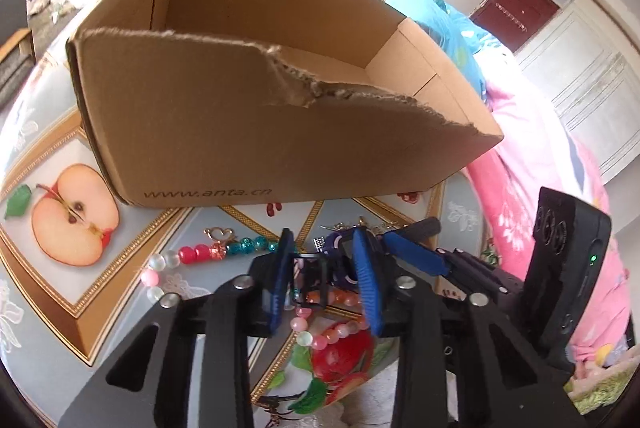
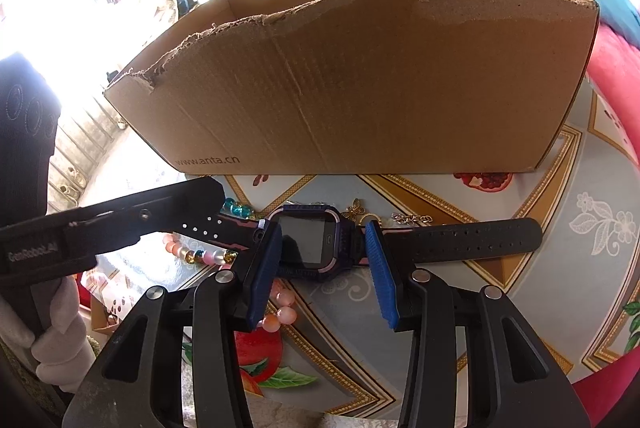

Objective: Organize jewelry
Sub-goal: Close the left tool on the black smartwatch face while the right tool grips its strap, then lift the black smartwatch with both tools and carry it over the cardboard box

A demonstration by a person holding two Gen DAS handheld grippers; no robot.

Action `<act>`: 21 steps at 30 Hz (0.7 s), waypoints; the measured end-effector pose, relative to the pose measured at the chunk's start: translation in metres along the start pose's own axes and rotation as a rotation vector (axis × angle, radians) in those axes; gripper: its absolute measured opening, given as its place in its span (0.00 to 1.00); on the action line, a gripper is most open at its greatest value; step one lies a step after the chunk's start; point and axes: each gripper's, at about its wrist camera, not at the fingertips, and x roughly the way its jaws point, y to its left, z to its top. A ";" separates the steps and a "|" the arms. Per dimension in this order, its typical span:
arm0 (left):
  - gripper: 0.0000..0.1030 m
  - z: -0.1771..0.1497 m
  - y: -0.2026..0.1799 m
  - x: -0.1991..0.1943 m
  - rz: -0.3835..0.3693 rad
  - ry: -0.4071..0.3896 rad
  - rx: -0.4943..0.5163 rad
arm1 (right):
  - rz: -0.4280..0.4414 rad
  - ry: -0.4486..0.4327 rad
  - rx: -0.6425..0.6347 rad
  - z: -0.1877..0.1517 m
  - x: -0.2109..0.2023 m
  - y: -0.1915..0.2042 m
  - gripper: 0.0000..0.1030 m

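Note:
A dark purple smartwatch [image 2: 310, 242] with black straps lies on the fruit-print tablecloth [image 2: 460, 308], in front of a torn cardboard box [image 2: 360, 88]. My right gripper [image 2: 323, 226] is shut on the watch body, one blue pad on each side of it. The right strap [image 2: 480, 240] sticks out flat. My left gripper [image 1: 322, 240] has the buckle end of the other strap [image 1: 310, 280] between its blue pads, which sit shut on it. From the right wrist, a left gripper finger [image 2: 140, 216] covers that strap. A right gripper finger [image 1: 416, 256] shows in the left wrist view.
Bead bracelets lie under and beside the watch: red, clear and teal beads [image 1: 208, 252] and pink beads [image 1: 332, 336]. A gold butterfly chain [image 2: 356, 210] rests behind it. The box [image 1: 240, 128] stands open-topped. A white-gloved hand [image 2: 60, 328] and a pink sleeve [image 1: 540, 188] are near.

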 end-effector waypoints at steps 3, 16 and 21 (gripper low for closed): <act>0.11 -0.002 -0.011 0.006 0.139 0.011 0.113 | 0.018 -0.001 -0.005 0.000 -0.001 -0.003 0.39; 0.10 -0.008 -0.015 0.012 0.261 0.019 0.240 | -0.140 -0.070 0.213 0.001 -0.039 -0.090 0.43; 0.10 -0.010 -0.018 0.017 0.281 0.022 0.249 | -0.122 -0.034 0.243 0.001 -0.032 -0.098 0.43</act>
